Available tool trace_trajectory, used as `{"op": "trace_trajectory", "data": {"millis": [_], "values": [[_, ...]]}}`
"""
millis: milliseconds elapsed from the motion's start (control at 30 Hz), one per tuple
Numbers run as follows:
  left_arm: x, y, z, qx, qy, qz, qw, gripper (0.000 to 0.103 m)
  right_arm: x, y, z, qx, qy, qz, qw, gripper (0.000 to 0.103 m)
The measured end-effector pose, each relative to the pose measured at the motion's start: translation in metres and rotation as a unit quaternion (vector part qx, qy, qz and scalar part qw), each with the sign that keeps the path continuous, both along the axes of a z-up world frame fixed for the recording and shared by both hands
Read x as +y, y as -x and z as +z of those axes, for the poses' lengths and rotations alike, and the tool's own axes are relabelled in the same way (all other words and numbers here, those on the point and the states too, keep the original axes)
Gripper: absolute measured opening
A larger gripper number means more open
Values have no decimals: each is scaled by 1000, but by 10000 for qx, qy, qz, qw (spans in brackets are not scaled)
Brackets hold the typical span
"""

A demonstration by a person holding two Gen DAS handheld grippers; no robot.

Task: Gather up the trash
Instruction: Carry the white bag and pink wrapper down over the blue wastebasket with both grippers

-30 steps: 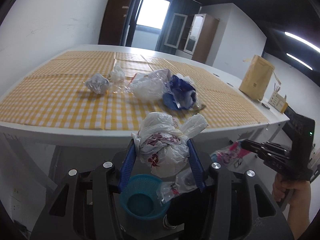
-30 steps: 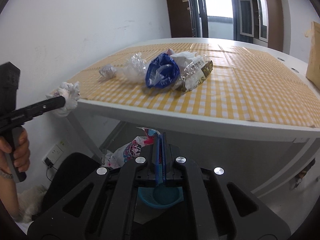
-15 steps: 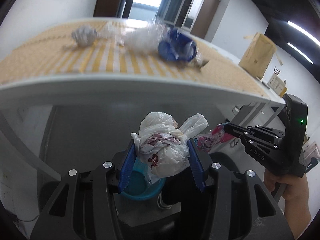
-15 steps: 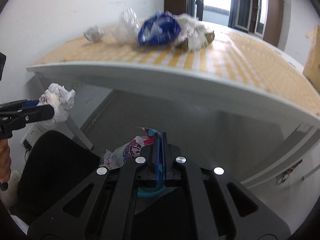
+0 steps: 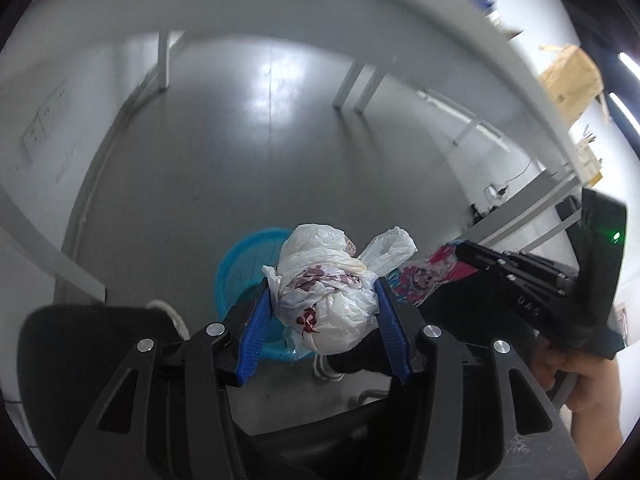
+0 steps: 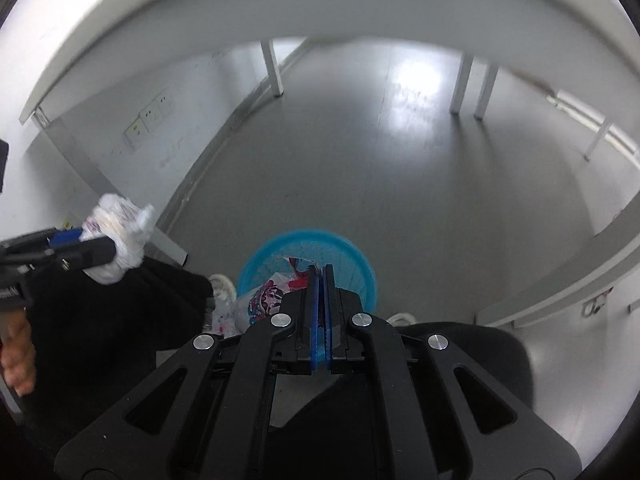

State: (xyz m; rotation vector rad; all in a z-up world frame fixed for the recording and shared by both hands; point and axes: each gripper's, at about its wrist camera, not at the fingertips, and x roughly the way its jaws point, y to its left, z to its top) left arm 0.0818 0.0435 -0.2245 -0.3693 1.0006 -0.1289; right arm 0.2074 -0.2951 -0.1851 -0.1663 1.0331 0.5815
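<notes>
My left gripper [image 5: 323, 292] is shut on a crumpled white plastic bag with red print [image 5: 326, 300] and holds it over the near rim of a blue mesh waste basket [image 5: 240, 264] on the floor. In the right wrist view the same bag [image 6: 118, 240] shows at the left, beside the basket [image 6: 352, 256]. My right gripper [image 6: 320, 276] is shut on a colourful printed wrapper [image 6: 268, 296] that hangs over the basket; the wrapper also shows in the left wrist view [image 5: 424, 276].
The white table edge [image 6: 160, 20] arches overhead, with its legs [image 6: 274, 68] standing on the grey floor. A black chair seat [image 6: 104, 320] lies below the left gripper. A white shoe [image 5: 328, 368] stands by the basket. Wall sockets [image 6: 150, 120] are at the left.
Both grippers have tilted down from the table top toward the floor. The blue basket has come into fuller view under them. Both grips are unchanged.
</notes>
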Motion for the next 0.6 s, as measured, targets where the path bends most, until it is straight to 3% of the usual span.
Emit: {"op": "trace_trajectory", "data": {"millis": [400, 600], "values": [[-1, -30, -52, 498, 316, 274, 9979, 50, 25, -37, -60, 675, 272, -222, 9971, 1], [-7, -51, -82, 792, 365, 373, 9955, 50, 28, -55, -72, 703, 451, -238, 9962, 1]]}}
